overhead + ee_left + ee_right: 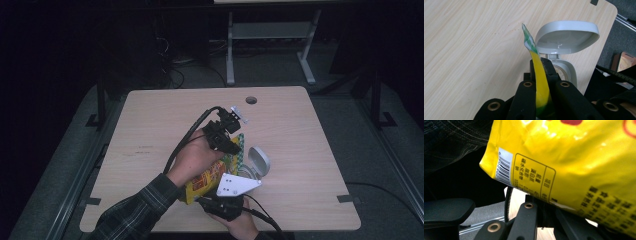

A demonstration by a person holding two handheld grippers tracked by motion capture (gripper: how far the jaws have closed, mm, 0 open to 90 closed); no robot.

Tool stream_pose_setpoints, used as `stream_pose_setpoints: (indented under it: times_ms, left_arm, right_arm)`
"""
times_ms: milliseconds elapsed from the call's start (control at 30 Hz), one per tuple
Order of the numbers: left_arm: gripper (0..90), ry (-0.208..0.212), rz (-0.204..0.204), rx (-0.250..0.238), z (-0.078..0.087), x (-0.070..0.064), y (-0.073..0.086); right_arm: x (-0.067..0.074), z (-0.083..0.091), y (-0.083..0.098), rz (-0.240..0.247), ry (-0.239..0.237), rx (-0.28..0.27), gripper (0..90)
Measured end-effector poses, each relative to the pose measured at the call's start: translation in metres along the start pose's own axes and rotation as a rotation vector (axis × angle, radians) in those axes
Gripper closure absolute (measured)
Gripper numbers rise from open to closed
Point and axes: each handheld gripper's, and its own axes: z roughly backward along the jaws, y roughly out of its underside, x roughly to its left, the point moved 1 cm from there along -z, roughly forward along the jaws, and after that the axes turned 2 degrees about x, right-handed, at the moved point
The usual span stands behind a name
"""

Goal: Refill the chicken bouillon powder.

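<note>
- The yellow snack bag (207, 177) is held above the table (150, 130) between both grippers, near its front edge; it looks light, soft, crinkly and slippery.
- The left gripper (541, 86) is clamped on the bag's flat sealed top edge, the firmest grip point.
- The right gripper (541, 205) pinches the bottom seam.
- The open-lidded grey container (564, 42) stands just beside; open tabletop lies to the left.

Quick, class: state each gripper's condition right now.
Left gripper: shut on the yellow bag's top edge.
Right gripper: shut on the yellow bag's bottom edge.
</note>
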Motion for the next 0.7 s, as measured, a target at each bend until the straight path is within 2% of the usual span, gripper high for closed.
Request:
stream_pose_setpoints:
  times_ms: [700]
  left_arm:
    - [89.7,-0.006,-0.004,0.007,-0.0006,0.0000,0.0000]
  right_arm:
    - [0.0011,-0.0008,-0.0004,-0.006,0.001,-0.005,90.0]
